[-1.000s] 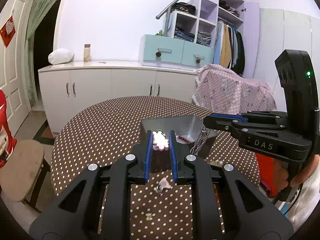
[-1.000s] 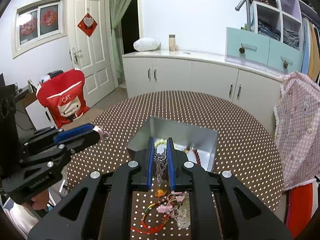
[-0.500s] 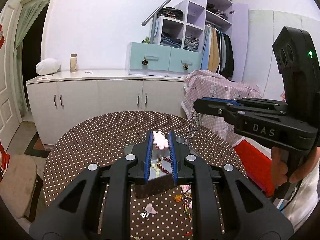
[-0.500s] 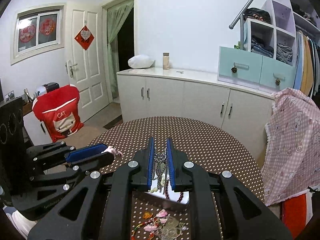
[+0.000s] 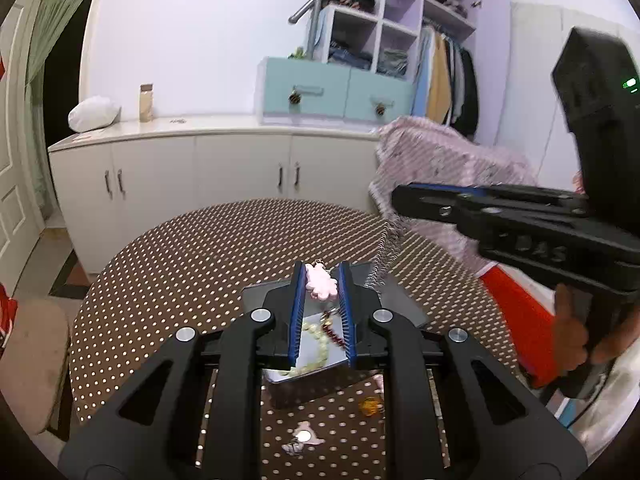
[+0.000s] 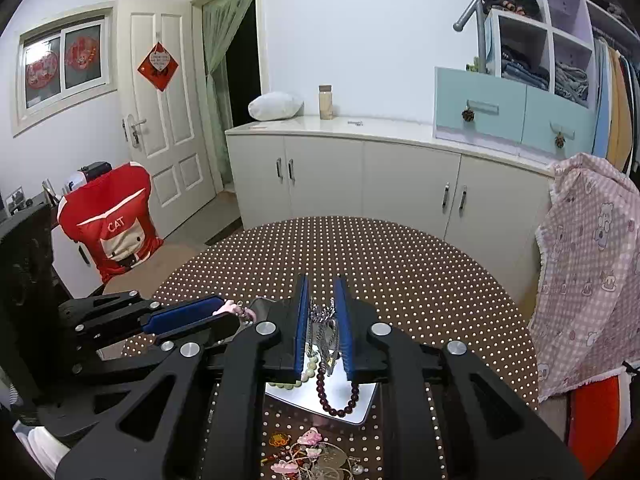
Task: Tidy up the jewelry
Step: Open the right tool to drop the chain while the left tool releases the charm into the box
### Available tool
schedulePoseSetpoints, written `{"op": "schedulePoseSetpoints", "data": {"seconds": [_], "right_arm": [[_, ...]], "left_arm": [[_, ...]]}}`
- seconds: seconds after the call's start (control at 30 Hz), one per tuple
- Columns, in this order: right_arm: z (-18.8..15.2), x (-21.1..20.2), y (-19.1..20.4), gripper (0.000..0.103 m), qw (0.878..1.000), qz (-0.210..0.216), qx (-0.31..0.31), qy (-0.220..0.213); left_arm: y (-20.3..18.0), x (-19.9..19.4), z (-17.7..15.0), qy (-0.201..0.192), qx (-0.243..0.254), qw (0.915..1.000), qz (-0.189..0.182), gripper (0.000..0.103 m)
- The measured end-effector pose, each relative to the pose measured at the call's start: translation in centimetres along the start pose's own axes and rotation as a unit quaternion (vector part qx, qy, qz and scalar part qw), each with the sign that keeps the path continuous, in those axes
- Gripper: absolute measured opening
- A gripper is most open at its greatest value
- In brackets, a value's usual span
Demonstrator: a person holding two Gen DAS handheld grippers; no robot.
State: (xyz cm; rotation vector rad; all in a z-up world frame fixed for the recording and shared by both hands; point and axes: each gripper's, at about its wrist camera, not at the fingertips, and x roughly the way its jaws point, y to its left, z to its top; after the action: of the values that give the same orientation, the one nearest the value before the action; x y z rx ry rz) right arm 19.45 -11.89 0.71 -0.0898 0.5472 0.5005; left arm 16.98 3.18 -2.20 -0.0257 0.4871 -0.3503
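Note:
My left gripper [image 5: 320, 276] is shut on a pink bear charm [image 5: 320, 286] and holds it above the open metal box [image 5: 304, 392]. A pearl strand [image 5: 316, 340] and dark red beads [image 5: 334, 332] lie in the box. My right gripper [image 6: 322, 292] has a silver chain [image 6: 324, 320] between its pads, and its jaws are opening. The chain still hangs from them into the box [image 6: 362, 406]. In the left wrist view the right gripper [image 5: 394, 196] reaches in from the right with the chain [image 5: 382, 260] dangling. The left gripper [image 6: 236, 312] shows at left with the charm.
The box stands on a round table with a brown dotted cloth [image 6: 400, 272]. Loose charms and cords [image 6: 312, 452] lie in front of the box, with a pink charm [image 5: 300, 438] and an orange bead [image 5: 370, 406]. A chair with a red cover [image 6: 112, 224] stands at left and a pink-draped chair [image 6: 588, 264] at right.
Both grippers have risen and moved over the box with their pieces still between the pads. The gap between the right gripper's pads has widened a little.

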Motion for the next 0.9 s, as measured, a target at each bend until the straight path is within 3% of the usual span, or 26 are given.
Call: {"op": "schedulePoseSetpoints", "data": {"seconds": [0.07, 0.1, 0.13, 0.2, 0.33, 0.9], "right_arm": [[-0.2, 0.1, -0.2, 0.022, 1.000, -0.002, 0.003, 0.005], [-0.3, 0.2, -0.3, 0.029, 1.000, -0.004, 0.004, 0.007], [-0.5, 0.2, -0.4, 0.033, 1.000, -0.007, 0.004, 0.008], [-0.8, 0.3, -0.6, 0.048, 1.000, -0.013, 0.006, 0.013], [-1.6, 0.6, -1.0, 0.057, 0.999, -0.018, 0.013, 0.025], [-3.0, 0.0, -1.7, 0.063, 0.999, -0.025, 0.024, 0.039]], "left_arm": [[0.2, 0.5, -0.1, 0.011, -0.001, 0.9999, 0.006, 0.033], [0.5, 0.7, -0.2, 0.013, -0.006, 0.9999, 0.006, 0.062], [0.7, 0.6, -0.2, 0.007, -0.012, 0.9999, 0.004, 0.069], [0.8, 0.2, -0.4, -0.002, -0.016, 0.9999, -0.001, 0.069], [1.1, 0.4, -0.3, 0.006, -0.018, 0.9997, 0.013, 0.069], [0.9, -0.8, -0.5, 0.006, -0.018, 0.9996, 0.022, 0.069]]}}
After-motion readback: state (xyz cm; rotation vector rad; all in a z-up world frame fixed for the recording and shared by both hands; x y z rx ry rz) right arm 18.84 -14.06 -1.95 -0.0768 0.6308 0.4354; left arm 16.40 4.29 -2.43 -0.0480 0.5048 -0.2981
